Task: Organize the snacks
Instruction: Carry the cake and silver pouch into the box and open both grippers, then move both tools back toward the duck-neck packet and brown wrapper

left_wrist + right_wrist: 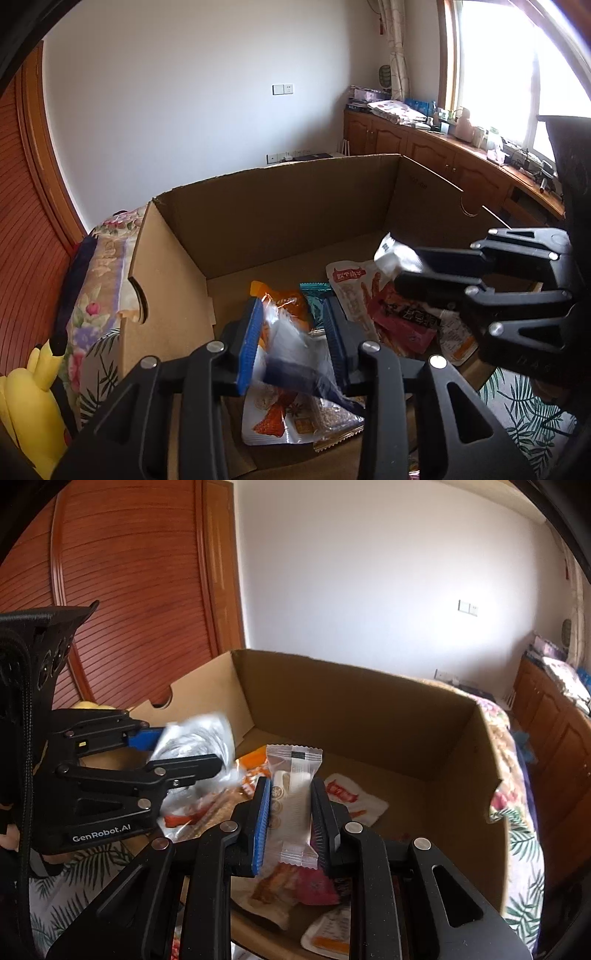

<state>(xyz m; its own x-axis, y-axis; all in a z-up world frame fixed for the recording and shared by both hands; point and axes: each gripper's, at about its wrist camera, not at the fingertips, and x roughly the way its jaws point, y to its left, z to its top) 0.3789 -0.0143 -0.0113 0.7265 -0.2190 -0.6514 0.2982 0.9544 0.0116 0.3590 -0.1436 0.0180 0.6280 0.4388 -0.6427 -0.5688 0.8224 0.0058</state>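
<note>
Left hand-held gripper (293, 334) over the open cardboard box (258, 206) — a blurred clear packet (291, 350) sits between its blue pads, contact unclear. Right hand-held gripper (417, 275) comes in from the right edge, clamped on a white wrapper (393, 256). Box floor holds snack packets (369, 306) — orange, teal, pink. Yellow plush toy (26, 402) at lower left, outside the box.

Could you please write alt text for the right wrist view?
The right gripper clamps a white wrapped snack bar above an open cardboard box holding loose snack packets. At left, the left gripper has a clear crinkly packet between its fingers.
</note>
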